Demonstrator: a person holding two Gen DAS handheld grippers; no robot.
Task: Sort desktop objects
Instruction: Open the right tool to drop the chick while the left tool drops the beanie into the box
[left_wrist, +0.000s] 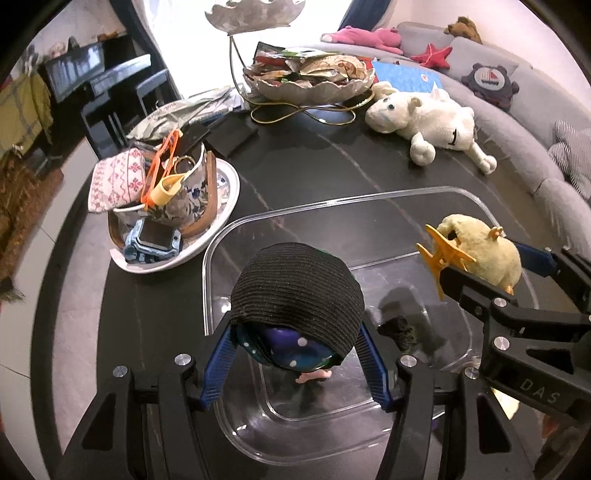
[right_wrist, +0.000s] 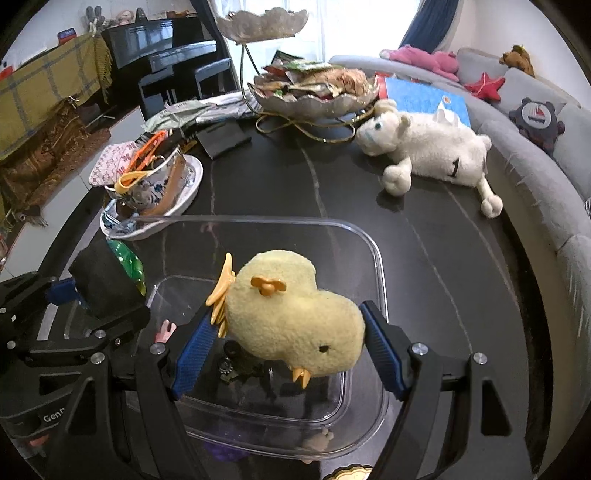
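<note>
Sat near the table's (right_wrist: 424, 206) front edge: a clear plastic bin (left_wrist: 369, 199), a small dark lump and a pink scrap on its floor. Lay toward the far right corner: a white plush sheep (right_wrist: 432, 147). Stood at the left edge: a plate (left_wrist: 229, 192) heaped with a mug, glasses and cloth.

Hung above the bin, left tongs (left_wrist: 295, 332) clamped on a black knitted hat (left_wrist: 295, 291) around a dotted blue ball. Beside them, right tongs (right_wrist: 286, 347) squeezing a yellow plush chick (right_wrist: 291, 317).

Likely trouble: tongs colliding over the bin; ball slipping from the hat; chick bouncing off the rim.

Dark veined tabletop, grey sofa beyond, piano far left.
</note>
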